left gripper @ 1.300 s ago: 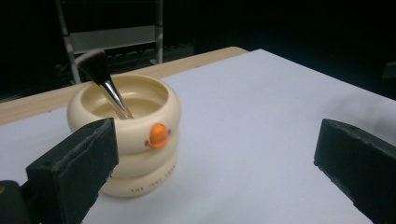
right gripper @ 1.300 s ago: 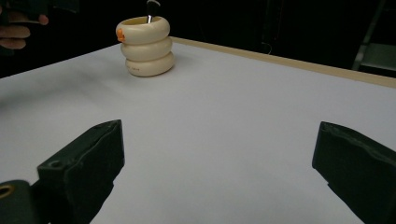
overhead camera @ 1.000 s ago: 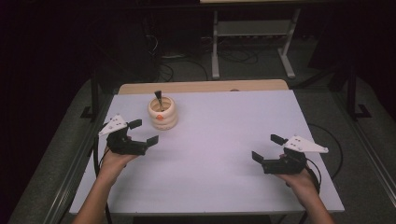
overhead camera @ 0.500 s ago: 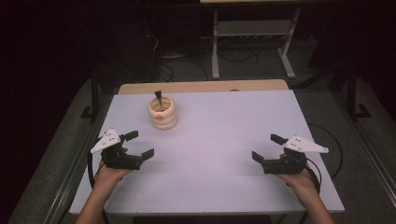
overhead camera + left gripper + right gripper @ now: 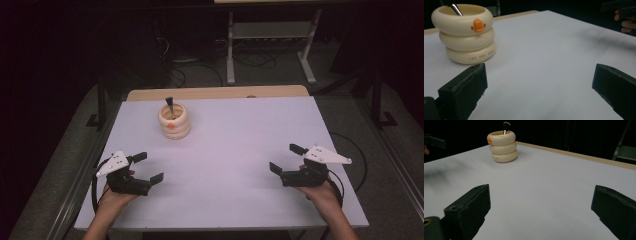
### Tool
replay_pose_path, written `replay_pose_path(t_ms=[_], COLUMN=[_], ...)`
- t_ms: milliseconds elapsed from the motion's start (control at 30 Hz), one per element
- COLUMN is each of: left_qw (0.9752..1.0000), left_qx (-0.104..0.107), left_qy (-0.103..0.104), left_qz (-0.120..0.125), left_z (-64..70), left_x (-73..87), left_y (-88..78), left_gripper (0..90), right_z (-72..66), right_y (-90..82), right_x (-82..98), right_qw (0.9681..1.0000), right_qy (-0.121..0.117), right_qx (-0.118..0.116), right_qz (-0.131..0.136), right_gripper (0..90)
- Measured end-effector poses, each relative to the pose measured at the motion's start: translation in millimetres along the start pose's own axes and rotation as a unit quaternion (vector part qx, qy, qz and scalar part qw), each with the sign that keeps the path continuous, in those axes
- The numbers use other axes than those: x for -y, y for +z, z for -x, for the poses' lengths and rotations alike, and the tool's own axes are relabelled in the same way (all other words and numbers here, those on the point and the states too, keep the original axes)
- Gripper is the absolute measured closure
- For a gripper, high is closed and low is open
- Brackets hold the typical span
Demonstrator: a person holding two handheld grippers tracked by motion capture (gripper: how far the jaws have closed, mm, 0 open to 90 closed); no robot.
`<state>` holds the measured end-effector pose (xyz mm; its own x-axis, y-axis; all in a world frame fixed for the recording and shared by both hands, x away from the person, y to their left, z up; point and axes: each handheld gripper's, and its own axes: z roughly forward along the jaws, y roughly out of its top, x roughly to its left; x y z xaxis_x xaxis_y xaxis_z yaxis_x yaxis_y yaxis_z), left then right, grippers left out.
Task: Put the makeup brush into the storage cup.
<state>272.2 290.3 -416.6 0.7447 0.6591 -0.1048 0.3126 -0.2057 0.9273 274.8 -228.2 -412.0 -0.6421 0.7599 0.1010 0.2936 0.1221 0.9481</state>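
Observation:
A cream ringed cup [image 5: 174,121] with an orange duck bill stands at the table's back left, a dark-handled utensil [image 5: 169,104] standing in it. The left gripper view shows the cup [image 5: 464,32] close ahead to the left; the right gripper view shows it [image 5: 502,146] far off. My left gripper [image 5: 148,168] rests open near the front left edge, nothing between its jaws. At the front right, my right gripper [image 5: 287,157] is open too and holds nothing. Both sit well apart from the cup.
The white table top [image 5: 235,145] has a wooden strip [image 5: 215,93] along its far edge. Behind the table stand a metal frame [image 5: 270,45] and cables on a dark floor. Each gripper trails a black cable.
My left gripper has drawn back toward the front left edge, away from the cup. The right gripper has stayed in place.

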Motion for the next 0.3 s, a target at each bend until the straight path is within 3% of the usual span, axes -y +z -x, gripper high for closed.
replay_pose_path(t_ms=[133, 300], left_qw=[0.9999, 1.0000], left_qx=[-0.004, -0.001], left_qy=[0.013, 0.006], left_qz=[-0.010, -0.007], left_z=[-2.3, -3.5], left_x=[3.3, 4.2], left_y=[1.7, 3.1], left_gripper=[0.0, 0.0], right_z=[-0.9, -0.8], right_y=[1.9, 1.3], right_x=[1.2, 1.6], right_qw=[1.0000, 0.9999], right_qy=[-0.004, -0.006], right_qx=[-0.001, 0.002], right_qz=[-0.008, -0.008], right_gripper=[1.8, 1.7])
